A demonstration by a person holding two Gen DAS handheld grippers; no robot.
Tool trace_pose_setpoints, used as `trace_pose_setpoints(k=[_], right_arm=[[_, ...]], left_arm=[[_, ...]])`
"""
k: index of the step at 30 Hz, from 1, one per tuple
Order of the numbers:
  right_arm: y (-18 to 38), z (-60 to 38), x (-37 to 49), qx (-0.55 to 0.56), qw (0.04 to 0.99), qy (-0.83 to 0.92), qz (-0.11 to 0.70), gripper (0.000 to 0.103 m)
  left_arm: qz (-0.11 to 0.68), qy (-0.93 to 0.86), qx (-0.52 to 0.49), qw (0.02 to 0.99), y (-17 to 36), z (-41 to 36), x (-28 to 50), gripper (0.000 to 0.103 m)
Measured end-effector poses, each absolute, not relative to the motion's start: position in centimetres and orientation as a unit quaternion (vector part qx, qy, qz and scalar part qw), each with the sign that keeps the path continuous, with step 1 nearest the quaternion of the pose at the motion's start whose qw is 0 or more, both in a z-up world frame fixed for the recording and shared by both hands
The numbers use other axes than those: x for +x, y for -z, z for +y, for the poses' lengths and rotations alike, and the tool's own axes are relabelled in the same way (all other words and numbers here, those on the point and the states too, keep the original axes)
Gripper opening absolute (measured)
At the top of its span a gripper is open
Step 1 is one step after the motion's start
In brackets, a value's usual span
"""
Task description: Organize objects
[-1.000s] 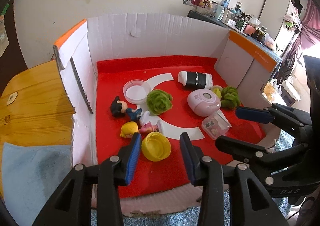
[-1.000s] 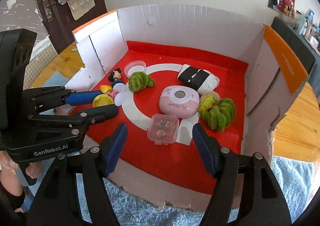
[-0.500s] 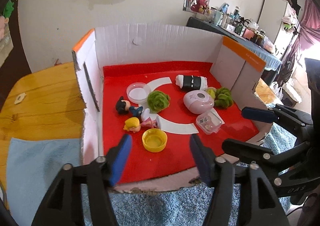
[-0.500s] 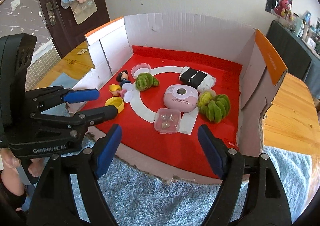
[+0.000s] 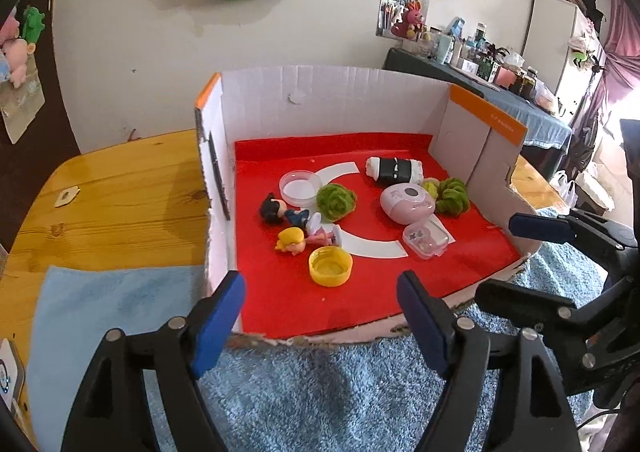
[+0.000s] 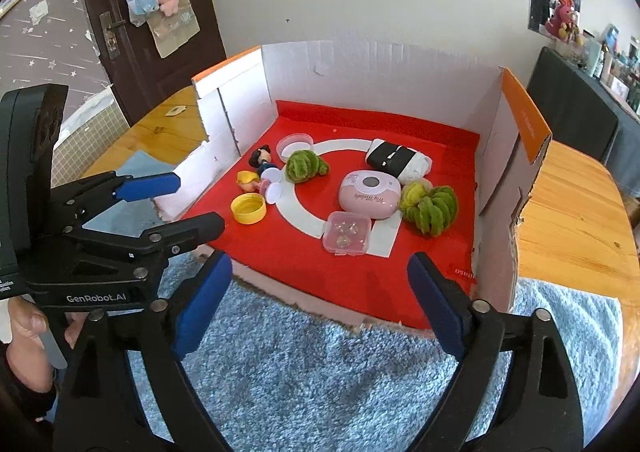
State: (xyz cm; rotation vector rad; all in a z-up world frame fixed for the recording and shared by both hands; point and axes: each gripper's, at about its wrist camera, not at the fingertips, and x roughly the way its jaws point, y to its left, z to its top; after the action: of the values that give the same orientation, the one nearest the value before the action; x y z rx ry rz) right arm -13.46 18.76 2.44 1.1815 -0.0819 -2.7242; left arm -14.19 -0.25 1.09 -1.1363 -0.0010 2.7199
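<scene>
Both grippers, left [image 5: 320, 316] and right [image 6: 320, 304], hung open and empty low in frame, clear of the box [image 5: 332, 99]; crowded toys [image 5: 296, 228] beside the cap [image 5: 330, 266] at centre risked a snagged pick.

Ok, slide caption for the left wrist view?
Left gripper open before the cardboard box, yellow cap nearest.

The box [image 5: 332, 99] was white corrugated cardboard, ragged along its front edge, floored with matt red felt [image 6: 360, 252]. The yellow cap [image 5: 330, 266] and pink case [image 6: 370, 193] looked smooth glossy plastic. Fuzzy blue carpet [image 6: 320, 380] covered the varnished wooden table [image 5: 120, 195].
</scene>
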Motion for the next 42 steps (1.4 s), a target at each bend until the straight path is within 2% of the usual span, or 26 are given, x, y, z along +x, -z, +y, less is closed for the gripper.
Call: trace_pose_setpoints(k=[11, 19, 23, 26, 42], right_arm=[[-2.5, 18.2, -11.5, 0.383, 0.073, 0.92, -0.028, 0.096], [-2.5, 18.0, -10.1, 0.378, 0.065, 0.923, -0.033, 0.097], [-1.5, 18.1, -9.9, 0.387, 0.06, 0.919, -0.041, 0.101], [-0.8, 18.0, -9.6, 0.394, 0.058, 0.916, -0.042, 0.102], [1.6, 18.4, -8.7, 0.411, 0.039, 0.909, -0.063, 0.102]], left_arm=[[0.007, -0.924, -0.372, 0.088, -1.1, -0.4, -12.3, 0.085], [0.004, -0.924, -0.374, 0.083, -0.8, -0.7, -11.0, 0.097], [-0.003, -0.922, -0.38, 0.08, -0.2, -1.2, -10.7, 0.097], [-0.012, -0.919, -0.387, 0.077, 0.3, -1.6, -10.4, 0.103], [-0.014, -0.906, -0.418, 0.069, 2.2, -1.9, -9.2, 0.103]])
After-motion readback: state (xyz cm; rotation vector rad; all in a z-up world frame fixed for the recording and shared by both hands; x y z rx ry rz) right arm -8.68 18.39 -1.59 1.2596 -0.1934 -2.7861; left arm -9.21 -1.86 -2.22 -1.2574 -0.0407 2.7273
